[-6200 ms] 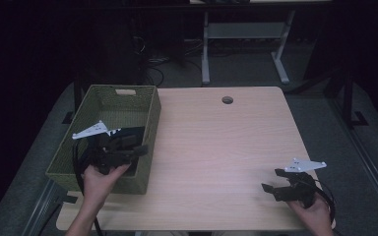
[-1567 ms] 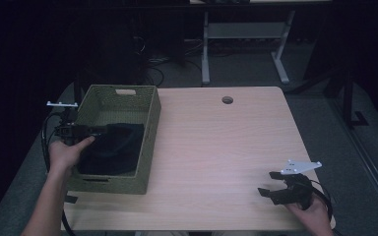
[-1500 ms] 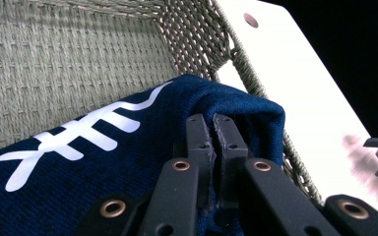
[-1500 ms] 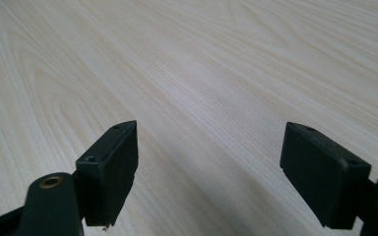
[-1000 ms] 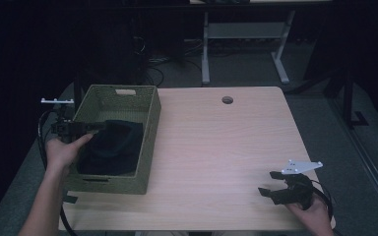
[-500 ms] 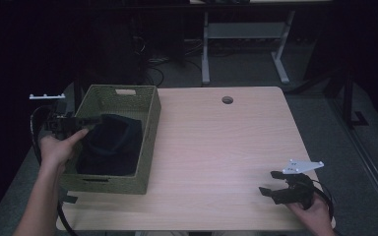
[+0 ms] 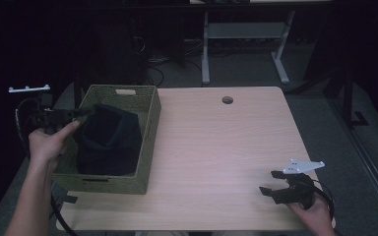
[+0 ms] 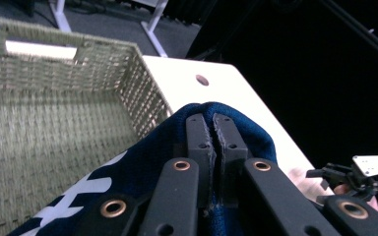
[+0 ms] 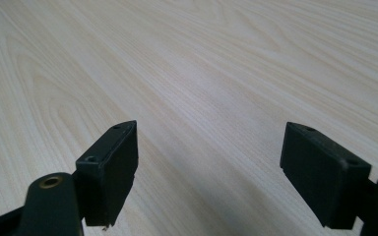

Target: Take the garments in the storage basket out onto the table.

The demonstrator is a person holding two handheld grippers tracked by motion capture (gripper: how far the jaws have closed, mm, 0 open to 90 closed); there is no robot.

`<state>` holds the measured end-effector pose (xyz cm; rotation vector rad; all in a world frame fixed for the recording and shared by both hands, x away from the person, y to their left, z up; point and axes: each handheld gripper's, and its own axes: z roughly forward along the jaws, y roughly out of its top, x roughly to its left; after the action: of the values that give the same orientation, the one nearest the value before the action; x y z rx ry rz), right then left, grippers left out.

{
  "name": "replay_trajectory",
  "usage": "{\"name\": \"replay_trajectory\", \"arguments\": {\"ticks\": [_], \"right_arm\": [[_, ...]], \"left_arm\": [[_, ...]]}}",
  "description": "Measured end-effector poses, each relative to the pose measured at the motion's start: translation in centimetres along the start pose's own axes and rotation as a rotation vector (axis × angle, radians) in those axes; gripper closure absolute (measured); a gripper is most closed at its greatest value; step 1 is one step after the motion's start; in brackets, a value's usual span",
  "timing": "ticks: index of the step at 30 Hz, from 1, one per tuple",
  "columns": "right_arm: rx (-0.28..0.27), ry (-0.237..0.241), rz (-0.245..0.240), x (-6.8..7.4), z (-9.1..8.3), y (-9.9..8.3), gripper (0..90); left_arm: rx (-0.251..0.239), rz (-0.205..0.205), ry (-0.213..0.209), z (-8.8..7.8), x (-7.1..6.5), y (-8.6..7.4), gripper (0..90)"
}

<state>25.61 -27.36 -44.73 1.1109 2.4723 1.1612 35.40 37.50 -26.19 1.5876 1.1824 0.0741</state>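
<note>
A dark navy garment (image 7: 109, 140) with white markings hangs partly lifted out of the green woven basket (image 7: 147, 123) at the table's left. My left gripper (image 7: 86, 111) is shut on the garment's top fold, up beside the basket's left rim. In the left gripper view the jaws pinch the navy cloth (image 8: 147, 162) over the basket's woven floor (image 8: 44, 137). My right gripper (image 7: 271, 183) rests near the table's front right corner, open, nothing between its jaws. The right gripper view has the two fingertips (image 9: 110, 167) wide apart above bare wood.
The light wooden table (image 7: 216, 147) has a round cable hole (image 7: 227, 100) at the back. Behind the table stand a white desk frame (image 7: 246, 39) and cables on the dark floor. The other gripper (image 8: 359, 174) appears far off in the left gripper view.
My left gripper has risen and drawn leftward, pulling the navy garment up from the basket. The right gripper has stayed where it was.
</note>
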Motion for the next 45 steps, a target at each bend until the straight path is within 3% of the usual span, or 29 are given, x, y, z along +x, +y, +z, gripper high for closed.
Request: {"name": "replay_trajectory", "arguments": {"ticks": [16,26,37,45], "right_arm": [[0.000,-0.003,-0.002,0.1,0.0,0.1,21.9],[0.000,-0.002,0.000,0.1,0.0,0.1,21.9],[-0.003,-0.005,-0.002,0.2,0.0,0.2,21.9],[-0.021,-0.005,-0.008,0.2,-0.3,0.4,22.0]], "left_arm": [[-0.099,0.073,-0.075,-2.9,-4.6,3.3,87.7],[-0.132,0.110,-0.109,-4.1,-7.3,5.2,87.7],[-0.119,0.192,-0.182,-2.8,-11.6,6.6,87.7],[-0.080,0.245,-0.273,0.3,-15.1,6.8,87.7]]}}
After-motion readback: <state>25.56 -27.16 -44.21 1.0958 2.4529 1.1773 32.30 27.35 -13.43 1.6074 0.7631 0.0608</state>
